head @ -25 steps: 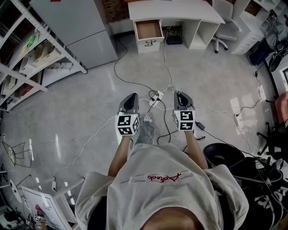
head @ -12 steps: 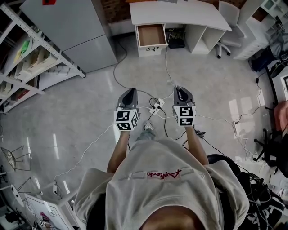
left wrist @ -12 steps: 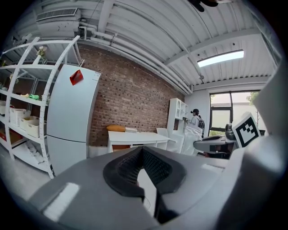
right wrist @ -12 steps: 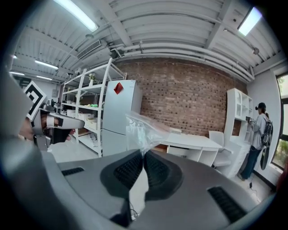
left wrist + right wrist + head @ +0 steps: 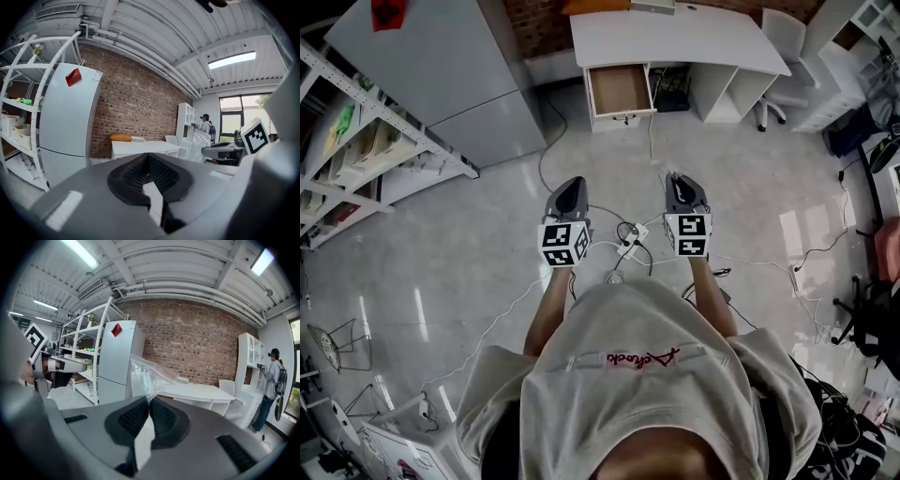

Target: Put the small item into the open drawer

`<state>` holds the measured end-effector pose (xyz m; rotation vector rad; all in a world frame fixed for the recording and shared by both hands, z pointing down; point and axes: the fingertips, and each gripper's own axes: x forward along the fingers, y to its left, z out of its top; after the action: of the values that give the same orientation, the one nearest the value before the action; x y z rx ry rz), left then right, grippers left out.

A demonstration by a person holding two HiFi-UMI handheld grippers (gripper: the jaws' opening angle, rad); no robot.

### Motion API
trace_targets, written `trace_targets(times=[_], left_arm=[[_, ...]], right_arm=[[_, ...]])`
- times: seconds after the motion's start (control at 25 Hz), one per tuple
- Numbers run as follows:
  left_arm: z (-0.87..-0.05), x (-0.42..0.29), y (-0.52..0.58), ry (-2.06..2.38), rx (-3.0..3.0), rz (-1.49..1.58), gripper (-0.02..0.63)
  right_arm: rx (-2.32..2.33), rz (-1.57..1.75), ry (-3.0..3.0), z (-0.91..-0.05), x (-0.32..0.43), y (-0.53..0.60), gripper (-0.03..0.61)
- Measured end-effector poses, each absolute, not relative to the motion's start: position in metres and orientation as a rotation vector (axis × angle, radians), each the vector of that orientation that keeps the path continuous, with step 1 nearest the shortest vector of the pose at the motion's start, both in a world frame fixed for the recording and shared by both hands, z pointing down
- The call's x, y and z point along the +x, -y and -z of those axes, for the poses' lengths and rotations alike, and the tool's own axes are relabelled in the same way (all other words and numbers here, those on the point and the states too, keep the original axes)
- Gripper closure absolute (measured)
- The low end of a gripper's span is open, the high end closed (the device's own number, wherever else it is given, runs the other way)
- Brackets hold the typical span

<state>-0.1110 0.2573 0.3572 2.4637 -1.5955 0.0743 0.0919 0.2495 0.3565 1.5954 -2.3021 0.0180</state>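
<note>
The right hand-held gripper (image 5: 149, 401) is closed on a clear plastic bag (image 5: 150, 372), whose length points forward from the tips. The left hand-held gripper (image 5: 148, 158) is closed and empty. The open drawer (image 5: 619, 89) is well apart, ahead.

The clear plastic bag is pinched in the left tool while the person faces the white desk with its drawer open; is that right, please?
Not quite: the clear plastic bag is pinched in the right tool, not the left, as the right gripper view shows. The left tool is shut on nothing. The person does face the white desk with its drawer open.
</note>
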Motion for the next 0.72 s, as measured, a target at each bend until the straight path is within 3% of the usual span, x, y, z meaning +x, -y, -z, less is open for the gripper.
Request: trace_targets(times=[0.72], left_arm=[[-0.381, -0.101, -0.232, 1.525, 2.461, -0.132, 0.606]], right_arm=[[1.631, -0.084, 2.236, -0.379, 0.111, -0.234, 0.565]])
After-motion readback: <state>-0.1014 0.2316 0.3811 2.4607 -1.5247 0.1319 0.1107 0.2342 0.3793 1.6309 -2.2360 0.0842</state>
